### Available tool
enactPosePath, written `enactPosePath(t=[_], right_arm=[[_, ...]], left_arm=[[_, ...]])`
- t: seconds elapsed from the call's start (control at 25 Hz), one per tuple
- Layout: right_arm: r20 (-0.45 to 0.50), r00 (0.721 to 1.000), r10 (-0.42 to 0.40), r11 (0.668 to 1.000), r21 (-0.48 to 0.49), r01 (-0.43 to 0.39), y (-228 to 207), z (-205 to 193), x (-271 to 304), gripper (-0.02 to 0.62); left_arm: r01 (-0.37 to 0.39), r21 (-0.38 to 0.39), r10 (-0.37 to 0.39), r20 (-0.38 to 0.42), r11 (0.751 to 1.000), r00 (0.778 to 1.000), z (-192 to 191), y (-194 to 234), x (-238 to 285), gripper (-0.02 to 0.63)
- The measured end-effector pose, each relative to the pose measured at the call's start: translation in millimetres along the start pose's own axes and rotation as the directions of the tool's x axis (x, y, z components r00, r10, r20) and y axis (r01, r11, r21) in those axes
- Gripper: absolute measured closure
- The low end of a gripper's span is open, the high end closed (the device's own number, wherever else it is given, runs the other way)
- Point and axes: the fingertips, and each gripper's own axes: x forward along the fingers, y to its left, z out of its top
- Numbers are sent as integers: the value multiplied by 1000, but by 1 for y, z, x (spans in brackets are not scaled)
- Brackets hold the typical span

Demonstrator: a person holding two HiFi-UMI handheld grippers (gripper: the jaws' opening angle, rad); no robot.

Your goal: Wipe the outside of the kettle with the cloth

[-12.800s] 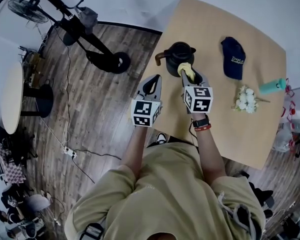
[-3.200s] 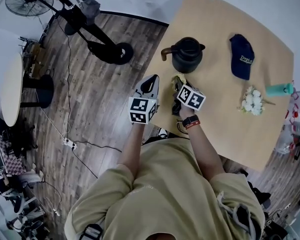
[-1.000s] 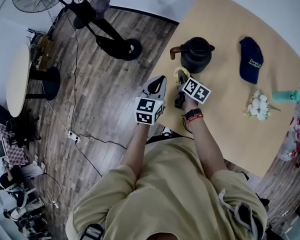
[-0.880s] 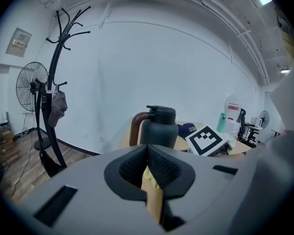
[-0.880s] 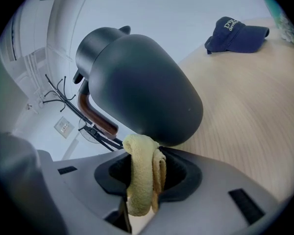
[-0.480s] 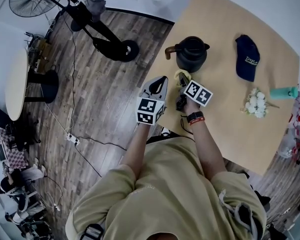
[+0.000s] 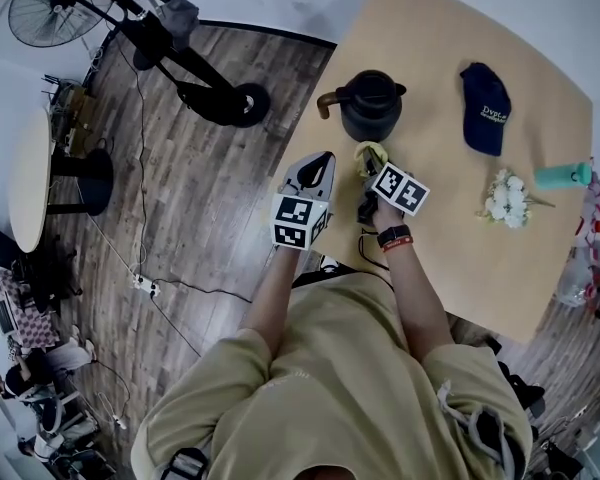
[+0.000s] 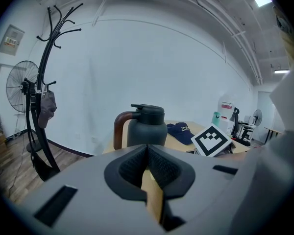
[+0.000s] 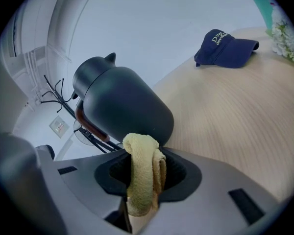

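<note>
A dark kettle (image 7: 370,106) with a brown handle (image 7: 325,100) stands on the light wooden table (image 7: 450,238), near its left edge. My right gripper (image 7: 369,160) is shut on a folded yellow cloth (image 9: 143,173), which it holds low at the kettle's near side (image 9: 125,109). I cannot tell whether the cloth touches the wall. My left gripper (image 7: 318,160) is shut with nothing in it. It hovers beside the table's edge, left of the right gripper, pointing at the kettle (image 8: 147,129).
A navy cap (image 7: 485,93) lies right of the kettle. White flowers (image 7: 507,198) and a teal bottle (image 7: 560,175) sit further right. Off the table to the left are wooden floor, a coat stand (image 7: 170,48), a fan (image 7: 45,3) and cables.
About thirteen seconds ago the cloth was pressed high on the kettle's side; now it sits lower, near the base. Over the last second both grippers have hardly moved.
</note>
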Motion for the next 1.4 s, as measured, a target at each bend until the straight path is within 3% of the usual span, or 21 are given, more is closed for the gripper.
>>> enactPosePath(t=[0.36,0.88,1.16,1.4], right_arm=[[49,996,-81,994,-67,84,-31,36,-6,459],[111,986,-125,978,-154,141,-51,86,-1,459],[195,979,-63,952,-282,118,-8,111,-61,457],[311,950,18,895,-429,123,58,122,-145,457]], left_arm=[[23,7,-23,-13,1000,1000,-3,-10,10,583],[58,24,-58,-16,998,998,7,-18,26,583],[40,45,-42,37,998,998,45,-17,7,583],[42,80,-52,128,996,990,88,-26,-35,583]])
